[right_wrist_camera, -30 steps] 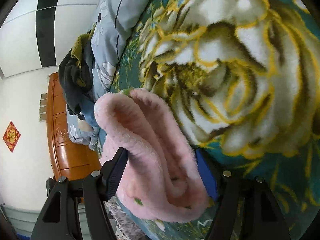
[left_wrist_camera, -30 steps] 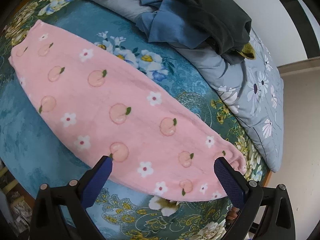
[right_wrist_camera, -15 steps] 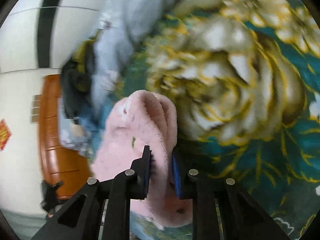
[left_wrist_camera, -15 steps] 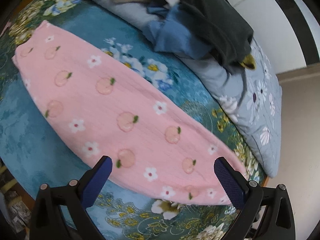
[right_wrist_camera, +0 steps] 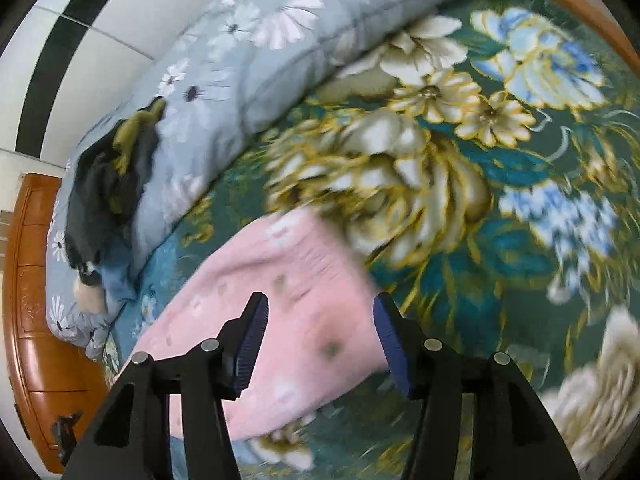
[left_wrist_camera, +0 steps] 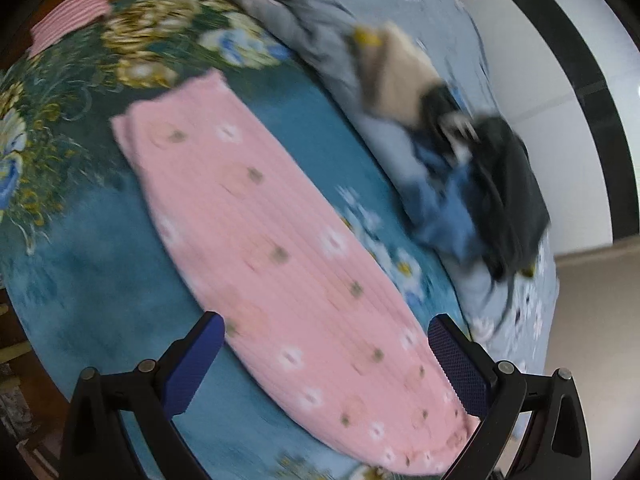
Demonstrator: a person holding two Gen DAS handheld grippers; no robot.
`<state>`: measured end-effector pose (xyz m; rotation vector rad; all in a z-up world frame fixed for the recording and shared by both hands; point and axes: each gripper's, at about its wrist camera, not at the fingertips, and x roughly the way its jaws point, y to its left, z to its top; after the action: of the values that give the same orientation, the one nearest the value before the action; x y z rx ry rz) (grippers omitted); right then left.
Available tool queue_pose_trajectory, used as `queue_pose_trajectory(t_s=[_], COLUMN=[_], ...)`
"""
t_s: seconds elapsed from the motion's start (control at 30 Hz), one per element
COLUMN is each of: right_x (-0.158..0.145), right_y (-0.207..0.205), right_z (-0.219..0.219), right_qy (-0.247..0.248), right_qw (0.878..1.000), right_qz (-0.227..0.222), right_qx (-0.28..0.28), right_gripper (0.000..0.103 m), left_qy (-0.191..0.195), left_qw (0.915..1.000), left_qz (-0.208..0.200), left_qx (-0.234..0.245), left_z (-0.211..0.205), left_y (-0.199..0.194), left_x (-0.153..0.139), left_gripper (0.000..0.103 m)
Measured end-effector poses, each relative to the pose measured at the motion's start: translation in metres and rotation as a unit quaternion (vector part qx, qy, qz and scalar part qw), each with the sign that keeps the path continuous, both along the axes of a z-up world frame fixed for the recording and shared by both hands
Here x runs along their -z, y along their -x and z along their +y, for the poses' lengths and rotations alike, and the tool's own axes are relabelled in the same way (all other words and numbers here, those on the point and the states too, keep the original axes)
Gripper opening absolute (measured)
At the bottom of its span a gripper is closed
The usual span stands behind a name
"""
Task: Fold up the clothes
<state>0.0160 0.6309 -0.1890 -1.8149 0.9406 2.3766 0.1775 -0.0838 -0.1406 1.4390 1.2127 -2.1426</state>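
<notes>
A pink fleece garment with peach and flower prints lies flat and long on the teal floral bedspread. My left gripper is open and empty, held above the garment's near end. In the right wrist view the garment's other end lies flat on the bedspread. My right gripper is open above that end, touching nothing. Both views are motion-blurred.
A pile of dark, blue and beige clothes sits on a grey floral quilt along the wall side; it also shows in the right wrist view. A pink striped cloth lies at the bed's far corner. A wooden headboard stands at left.
My right gripper closed on the garment's end, then opened and let it go; it now lies flat. My left gripper swung, so the garment shifted in its view.
</notes>
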Motion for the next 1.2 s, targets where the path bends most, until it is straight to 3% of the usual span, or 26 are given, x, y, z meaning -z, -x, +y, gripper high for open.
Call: queue_pose_trajectory(t_s=[0.03,0.07,0.1,0.23,0.37,0.43,0.57,0.67,0.97,1.13,1.2], right_x=[-0.011,-0.020,-0.025,-0.028,-0.020,-0.021,-0.034,-0.044,-0.049,-0.049,-0.046], right_y=[-0.011,-0.021,-0.029,-0.060,-0.061,-0.054,-0.039,-0.029,-0.018,-0.018,-0.018], right_z=[-0.019,-0.040,-0.063,-0.168,-0.274,-0.326,-0.408,-0.444,-0.482,-0.490,-0.493], right_qy=[-0.008,-0.013,-0.013,0.014,0.052,0.065,0.034,0.007,-0.034,-0.046,-0.049], right_qw=[1.000,1.000,1.000,1.000,0.997,0.993,0.979,0.967,0.947,0.941,0.939], right_qz=[0.001,0.001,0.000,-0.021,-0.052,-0.062,-0.067,-0.067,-0.096,-0.101,-0.107], right_qx=[0.004,0.006,0.008,0.008,-0.028,-0.071,-0.187,-0.247,-0.303,-0.318,-0.322], right_gripper=[0.075,0.096,0.101,0.101,0.101,0.101,0.101,0.101,0.101,0.101,0.101], left_qy=[-0.003,-0.007,-0.011,-0.016,-0.036,-0.045,-0.061,-0.069,-0.088,-0.064,-0.057], left_qw=[0.9999,0.9996,0.9991,0.9959,0.9928,0.9928,0.9958,0.9965,0.9956,0.9966,0.9962], left_qz=[0.001,0.002,0.002,-0.006,-0.014,-0.015,0.000,0.006,0.021,0.014,0.031], left_qx=[-0.014,-0.027,-0.042,-0.089,-0.114,-0.110,-0.068,-0.047,-0.027,-0.050,-0.058], left_z=[-0.022,-0.044,-0.067,-0.151,-0.212,-0.230,-0.239,-0.241,-0.239,-0.244,-0.244], left_y=[-0.005,-0.011,-0.016,-0.037,-0.042,-0.037,-0.012,0.007,0.033,0.025,0.017], left_x=[0.005,0.011,0.017,0.046,0.084,0.103,0.125,0.139,0.162,0.156,0.143], left_gripper=[0.103,0.103,0.103,0.103,0.103,0.103,0.103,0.103,0.102,0.103,0.103])
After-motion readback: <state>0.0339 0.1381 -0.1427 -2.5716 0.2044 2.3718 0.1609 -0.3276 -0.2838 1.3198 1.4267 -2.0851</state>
